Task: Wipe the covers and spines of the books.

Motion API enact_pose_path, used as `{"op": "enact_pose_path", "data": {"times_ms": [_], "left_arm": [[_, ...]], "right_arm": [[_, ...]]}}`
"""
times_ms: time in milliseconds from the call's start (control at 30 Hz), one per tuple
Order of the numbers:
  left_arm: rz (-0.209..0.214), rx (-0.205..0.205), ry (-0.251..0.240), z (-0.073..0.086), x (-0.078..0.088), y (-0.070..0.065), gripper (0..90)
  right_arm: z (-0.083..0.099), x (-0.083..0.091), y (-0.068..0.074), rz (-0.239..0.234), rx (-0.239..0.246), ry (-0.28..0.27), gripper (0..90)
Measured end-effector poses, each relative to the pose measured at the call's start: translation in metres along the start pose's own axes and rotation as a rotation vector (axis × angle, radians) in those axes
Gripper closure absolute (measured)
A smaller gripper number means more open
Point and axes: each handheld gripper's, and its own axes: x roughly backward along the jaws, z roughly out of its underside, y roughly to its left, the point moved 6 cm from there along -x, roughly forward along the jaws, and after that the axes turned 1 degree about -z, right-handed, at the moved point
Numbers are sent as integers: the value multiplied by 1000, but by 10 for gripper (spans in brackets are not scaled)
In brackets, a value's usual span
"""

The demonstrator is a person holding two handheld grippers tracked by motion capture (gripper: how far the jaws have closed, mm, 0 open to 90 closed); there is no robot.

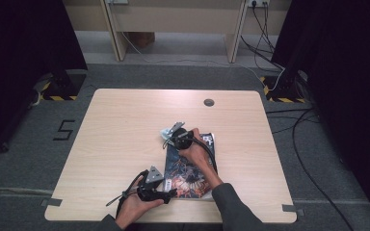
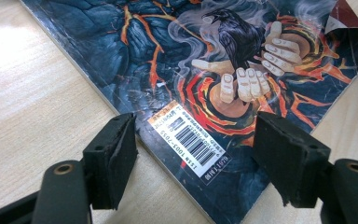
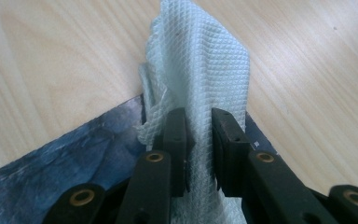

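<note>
Gripping a white cloth (image 3: 200, 70), right tongs (image 3: 199, 135); left tongs (image 2: 193, 158) released, straddling magazine barcode (image 2: 191, 140).

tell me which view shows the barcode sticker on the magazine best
The left gripper view: the barcode sticker lies sharp and close between the open jaws. In the high view the magazine is too small to show it; the right gripper view catches only a dark cover corner.

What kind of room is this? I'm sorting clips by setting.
Probably a lab or recording space: a bare wooden table on grey carpet, black curtains at both sides, hazard-striped stand bases and loose cables on the floor.
</note>
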Motion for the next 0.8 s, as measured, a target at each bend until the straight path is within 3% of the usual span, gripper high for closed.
{"op": "enact_pose_path", "data": {"times_ms": [67, 200, 267, 400, 500, 600, 767, 800], "left_arm": [[0, 2, 2, 0, 0, 0, 298], [-1, 4, 5, 0, 0, 0, 299], [-2, 5, 4, 0, 0, 0, 300], [-4, -1, 2, 0, 0, -1, 300], [-11, -12, 0, 0, 1, -2, 300], [13, -50, 28, 2, 7, -5, 296], [33, -60, 33, 7, 13, -11, 334], [26, -78, 40, 9, 13, -12, 350]], "right_arm": [[1, 3, 7, -12, 31, 2, 779], [4, 10, 18, -54, 44, -5, 778], [7, 12, 21, -62, 25, 1, 777], [10, 12, 18, -75, 5, -25, 773], [13, 14, 14, -57, -22, -12, 771], [18, 16, 6, -29, -20, -5, 768], [32, 21, -6, -30, -90, -12, 766], [32, 22, -6, -34, -91, -16, 765]]}}
